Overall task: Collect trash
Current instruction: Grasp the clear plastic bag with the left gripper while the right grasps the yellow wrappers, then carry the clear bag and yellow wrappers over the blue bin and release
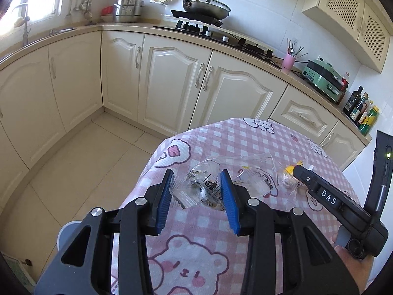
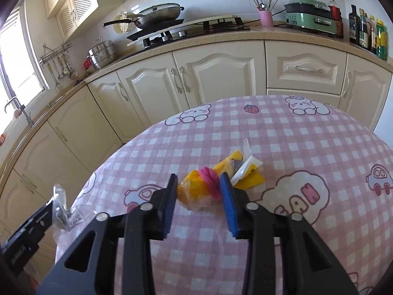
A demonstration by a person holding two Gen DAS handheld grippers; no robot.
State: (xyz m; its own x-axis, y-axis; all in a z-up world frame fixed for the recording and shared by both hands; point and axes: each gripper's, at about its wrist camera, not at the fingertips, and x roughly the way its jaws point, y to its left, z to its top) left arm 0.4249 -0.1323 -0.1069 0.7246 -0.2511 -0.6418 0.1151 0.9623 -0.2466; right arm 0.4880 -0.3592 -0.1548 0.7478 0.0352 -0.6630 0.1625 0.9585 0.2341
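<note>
On the pink checked tablecloth [image 1: 201, 223], the left gripper [image 1: 196, 184] pinches a crumpled clear plastic wrapper [image 1: 201, 184] between its blue pads, while the right gripper [image 2: 199, 186] clamps a yellow-and-pink wrapper bundle [image 2: 201, 189]; white and yellow scraps [image 2: 248, 172] lie just beyond its right pad

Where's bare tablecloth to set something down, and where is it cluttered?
Free: the right side of the tablecloth, from the yellow wrapper scraps out to the car print, and the far strip toward the cabinets. Also the near cloth under both tools. Crowded: the middle, where the left tool straddles clear plastic bags and the right tool brackets a yellow-and-pink bundle.
</note>
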